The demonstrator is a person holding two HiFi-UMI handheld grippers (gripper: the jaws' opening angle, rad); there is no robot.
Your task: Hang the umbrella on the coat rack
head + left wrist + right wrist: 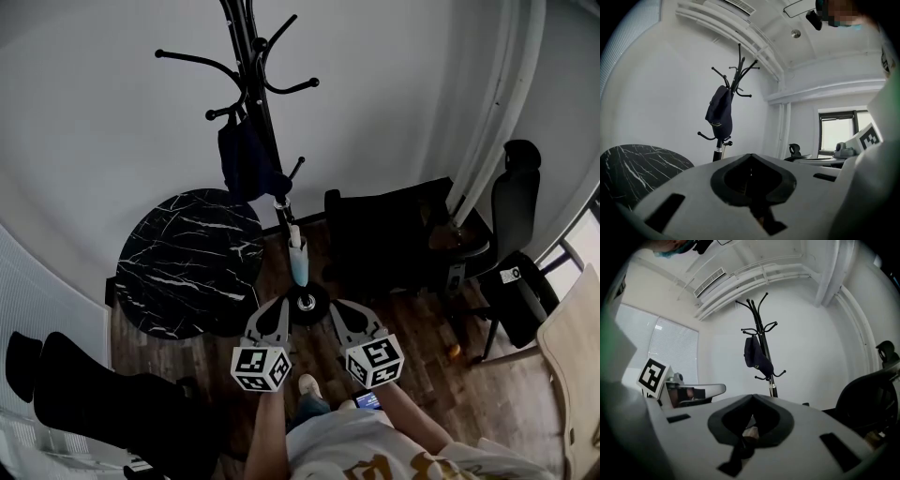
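Note:
The black coat rack stands against the white wall, its base on the wood floor. A dark navy folded umbrella hangs from one of its lower hooks, beside the pole. Both grippers are held low in front of the base, apart from the umbrella. My left gripper is shut with nothing in it, and so is my right gripper. In the left gripper view the rack and the umbrella stand far beyond the meeting jaws. The right gripper view shows the same umbrella on the rack.
A round black marble table stands left of the rack. A black chair sits to the right, an office chair beyond it and a pale wooden chair at the far right. A dark seat lies at the lower left.

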